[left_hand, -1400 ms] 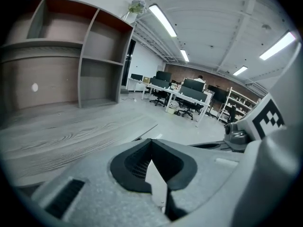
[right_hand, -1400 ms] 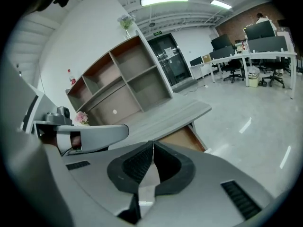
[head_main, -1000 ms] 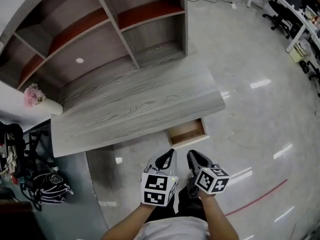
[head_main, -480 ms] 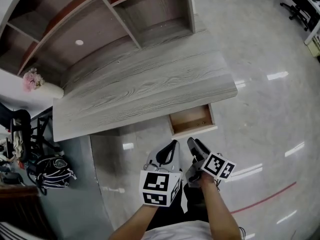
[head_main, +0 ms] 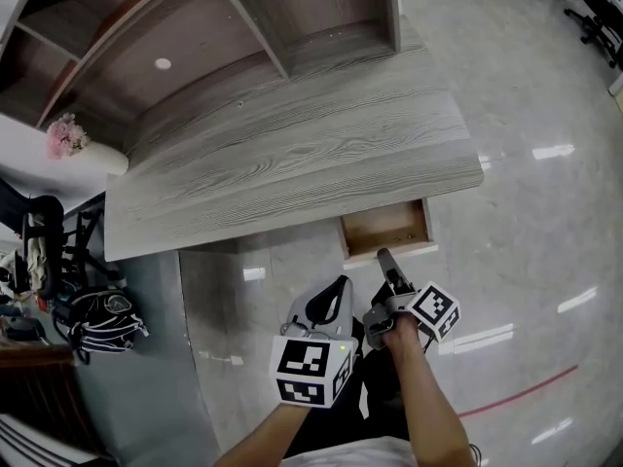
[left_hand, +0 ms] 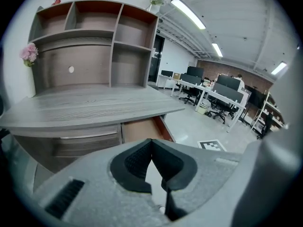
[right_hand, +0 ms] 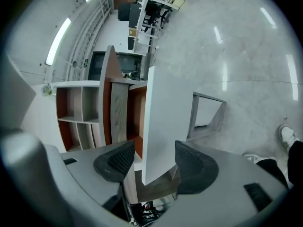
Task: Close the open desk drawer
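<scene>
Desk drawer (head_main: pixel 384 228), brown wood inside with a white front panel, stands pulled out from under the right end of the grey wood-grain surface (head_main: pixel 292 163), above the glossy grey floor (head_main: pixel 526 212). Behind the surface rises a grey shelf unit with red-brown boards (head_main: pixel 292 27). Pink flowers (head_main: pixel 66 136) sit off its left end, and a black bag (head_main: pixel 97 317) lies on the floor to the left, well apart from the drawer. A second ago my left hand-held gripper (head_main: pixel 339 285) and right hand-held gripper (head_main: pixel 384 258) sat side by side short of the drawer, the right one clenched. Since then the right one has rolled onto its side and reached the drawer's front edge. Its jaws are opening, with the white front panel between them and the pads not pressing on it. The left one hangs just behind and to the left, jaws clenched together on nothing, pointing toward the drawer.
</scene>
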